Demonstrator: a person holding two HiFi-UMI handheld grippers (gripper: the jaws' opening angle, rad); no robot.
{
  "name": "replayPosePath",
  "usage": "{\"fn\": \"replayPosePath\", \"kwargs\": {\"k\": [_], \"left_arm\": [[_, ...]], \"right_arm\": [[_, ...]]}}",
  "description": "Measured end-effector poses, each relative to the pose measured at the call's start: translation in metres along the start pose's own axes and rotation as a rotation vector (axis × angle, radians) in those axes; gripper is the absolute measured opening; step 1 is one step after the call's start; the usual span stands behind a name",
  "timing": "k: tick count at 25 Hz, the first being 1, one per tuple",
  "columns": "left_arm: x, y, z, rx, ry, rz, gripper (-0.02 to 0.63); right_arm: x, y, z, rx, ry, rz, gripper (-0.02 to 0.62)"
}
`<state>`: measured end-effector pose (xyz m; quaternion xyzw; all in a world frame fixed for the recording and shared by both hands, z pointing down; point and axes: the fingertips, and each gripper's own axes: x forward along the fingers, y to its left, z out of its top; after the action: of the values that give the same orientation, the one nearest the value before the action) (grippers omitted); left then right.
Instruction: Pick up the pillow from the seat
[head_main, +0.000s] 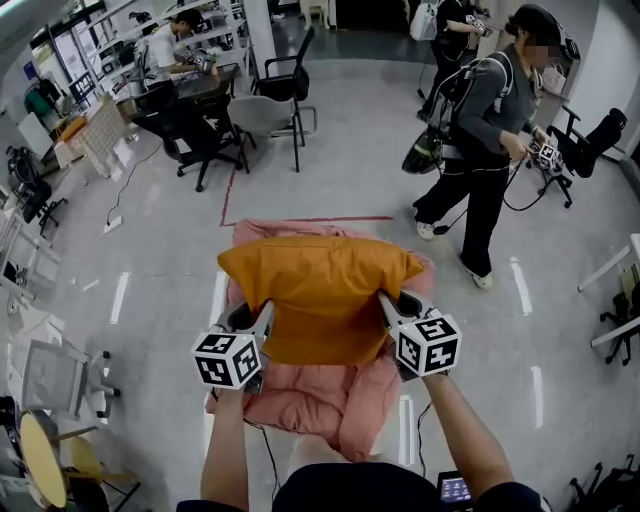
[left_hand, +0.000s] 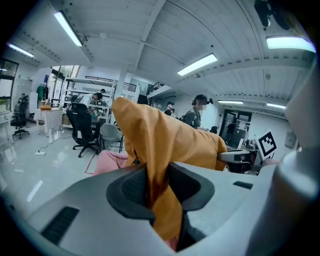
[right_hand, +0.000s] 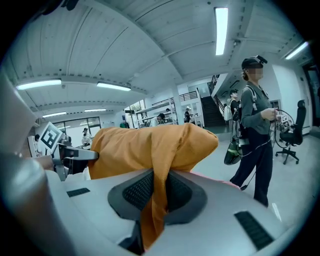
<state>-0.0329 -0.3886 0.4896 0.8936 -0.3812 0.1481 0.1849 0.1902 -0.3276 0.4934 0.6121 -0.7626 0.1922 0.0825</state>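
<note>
- The pale glossy floor (head_main: 340, 160) fills the head view, with a thin red tape line (head_main: 310, 219) running across it just beyond the seat.
- The seat (head_main: 340, 405) stands straight ahead of me, draped all over in pink cloth. The cloth shows at 12 o'clock and at 6 o'clock of the pillow.
- The orange pillow (head_main: 320, 290) is at the middle of the head view, over the pink-draped seat, and I hold it by both lower corners. Its far edge is spread wide and its near edge hangs down between my two tongs. I cannot tell whether its underside touches the cloth.
- A person in dark clothes (head_main: 480, 130) stands on the floor at 2 o'clock of the pillow, well apart from it.
- A grey office chair (head_main: 262, 115) stands at 11 o'clock of the pillow, near a dark desk where another person (head_main: 168, 45) sits.
- My left tongs (head_main: 262, 318) are at 8 o'clock of the pillow. In the left gripper view the tongs (left_hand: 157, 187) are clenched on a fold of the pillow (left_hand: 165, 135), with fabric pinched between the dark pads.
- My right tongs (head_main: 390, 305) are at 4 o'clock of the pillow. In the right gripper view the tongs (right_hand: 157, 192) are likewise clamped on a gathered corner of the pillow (right_hand: 150, 145).
</note>
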Motion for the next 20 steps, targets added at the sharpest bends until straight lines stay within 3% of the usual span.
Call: {"fn": "replayPosePath", "kwargs": {"k": [20], "left_arm": [[-0.079, -0.075, 0.009, 0.009, -0.138, 0.132, 0.115]], "right_arm": [[-0.079, 0.012, 0.023, -0.065, -0.092, 0.109, 0.061]]}}
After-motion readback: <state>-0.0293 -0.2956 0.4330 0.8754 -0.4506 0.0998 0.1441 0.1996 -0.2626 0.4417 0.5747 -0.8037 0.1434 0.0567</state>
